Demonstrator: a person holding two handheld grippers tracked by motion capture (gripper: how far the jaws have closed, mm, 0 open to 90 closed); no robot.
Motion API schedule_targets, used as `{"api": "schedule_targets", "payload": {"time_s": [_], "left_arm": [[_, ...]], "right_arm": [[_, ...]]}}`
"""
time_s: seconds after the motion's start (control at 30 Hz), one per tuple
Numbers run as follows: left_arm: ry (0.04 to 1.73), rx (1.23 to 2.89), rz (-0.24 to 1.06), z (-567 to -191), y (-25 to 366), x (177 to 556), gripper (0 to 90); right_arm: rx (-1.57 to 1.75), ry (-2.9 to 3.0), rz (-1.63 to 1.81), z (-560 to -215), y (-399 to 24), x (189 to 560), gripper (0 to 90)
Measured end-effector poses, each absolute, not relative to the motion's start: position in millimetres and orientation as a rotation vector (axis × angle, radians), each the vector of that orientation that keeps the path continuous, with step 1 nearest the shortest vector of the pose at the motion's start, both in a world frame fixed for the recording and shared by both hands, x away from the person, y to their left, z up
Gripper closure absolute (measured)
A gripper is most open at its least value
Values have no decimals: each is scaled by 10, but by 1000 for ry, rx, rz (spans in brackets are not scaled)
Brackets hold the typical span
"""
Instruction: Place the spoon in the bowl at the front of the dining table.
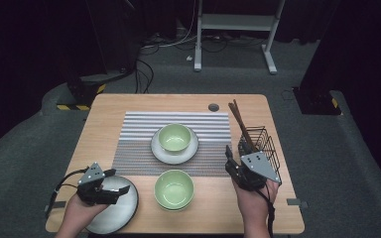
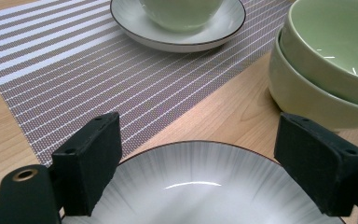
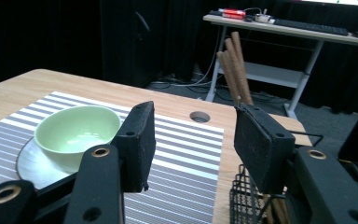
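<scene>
A grey plate with a dark rim (image 1: 114, 213) lies at the table's front left. My left gripper (image 1: 118, 181) hovers over it, open, one jaw on each side of the plate's far rim (image 2: 200, 154) and nothing pinched. Two stacked green bowls (image 1: 173, 189) stand just right of that plate. Another green bowl (image 1: 174, 137) rests on a white plate (image 1: 158, 151) in the middle of the striped placemat (image 1: 139, 144). My right gripper (image 1: 234, 158) stands open and empty beside the wire basket (image 1: 265, 144), facing the brown chopsticks (image 3: 235, 70) that stand in it.
The basket sits at the table's right edge. A round cable hole (image 1: 213, 107) is at the back of the table. Beyond the table are grey floor, cables and a white desk frame (image 1: 235, 22). Bare wood shows between the stacked bowls and my right gripper.
</scene>
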State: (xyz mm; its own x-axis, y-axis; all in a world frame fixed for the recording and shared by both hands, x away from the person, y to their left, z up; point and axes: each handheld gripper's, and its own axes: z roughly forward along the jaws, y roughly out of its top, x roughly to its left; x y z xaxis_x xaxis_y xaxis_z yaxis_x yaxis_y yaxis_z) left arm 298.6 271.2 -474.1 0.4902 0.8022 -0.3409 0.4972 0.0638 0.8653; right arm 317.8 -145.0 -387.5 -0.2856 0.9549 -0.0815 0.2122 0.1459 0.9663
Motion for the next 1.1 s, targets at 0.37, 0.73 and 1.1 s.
{"api": "schedule_targets", "payload": {"time_s": [0.37, 0.73, 1.1], "left_arm": [[1149, 1588, 330, -4736, 2730, 2986, 159], [1152, 1578, 322, -4742, 2764, 2993, 168], [1148, 1569, 311, -4734, 2761, 2981, 169]], "right_arm": [[1158, 1621, 1169, -3892, -1501, 3269, 502], [1214, 1618, 1137, -3888, -1522, 3412, 538], [1254, 1607, 1098, -3881, -1520, 3508, 611]]}}
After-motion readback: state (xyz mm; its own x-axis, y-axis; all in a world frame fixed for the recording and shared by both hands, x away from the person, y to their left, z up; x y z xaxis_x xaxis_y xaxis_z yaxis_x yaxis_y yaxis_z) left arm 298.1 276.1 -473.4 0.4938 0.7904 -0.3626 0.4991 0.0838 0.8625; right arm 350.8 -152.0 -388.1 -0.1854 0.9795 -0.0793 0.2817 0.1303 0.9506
